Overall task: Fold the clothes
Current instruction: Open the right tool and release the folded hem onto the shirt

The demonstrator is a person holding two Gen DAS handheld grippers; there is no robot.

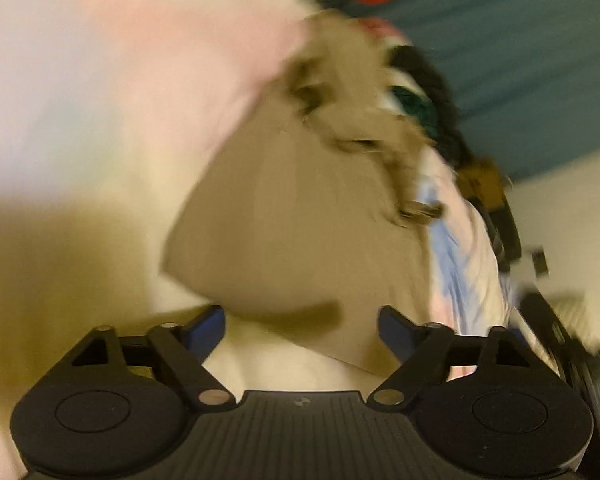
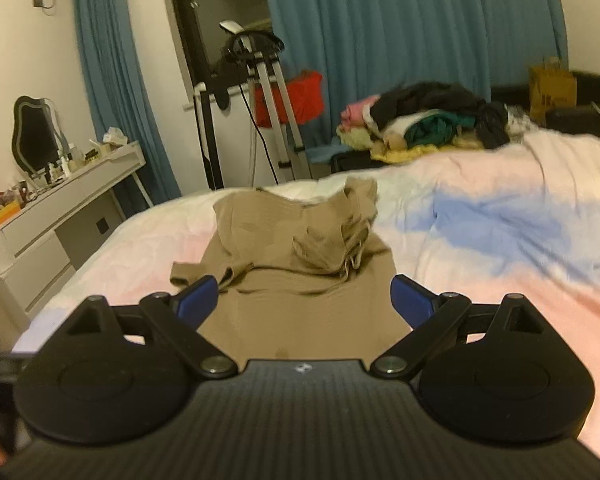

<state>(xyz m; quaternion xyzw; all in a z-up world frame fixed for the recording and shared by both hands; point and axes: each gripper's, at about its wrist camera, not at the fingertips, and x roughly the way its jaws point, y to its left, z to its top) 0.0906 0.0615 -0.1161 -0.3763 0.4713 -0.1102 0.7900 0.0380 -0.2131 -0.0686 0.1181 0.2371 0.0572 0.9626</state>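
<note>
A tan garment lies on the pastel bedspread, flat near me and crumpled at its far end. My right gripper is open and empty, its blue fingertips just above the garment's near part. In the blurred, tilted left wrist view the same tan garment fills the middle. My left gripper is open and empty above its near edge, touching nothing that I can see.
A pile of mixed clothes sits at the bed's far side, with a paper bag and a dark bag beyond. A white dresser with a mirror stands left. A tripod stand and blue curtains stand behind.
</note>
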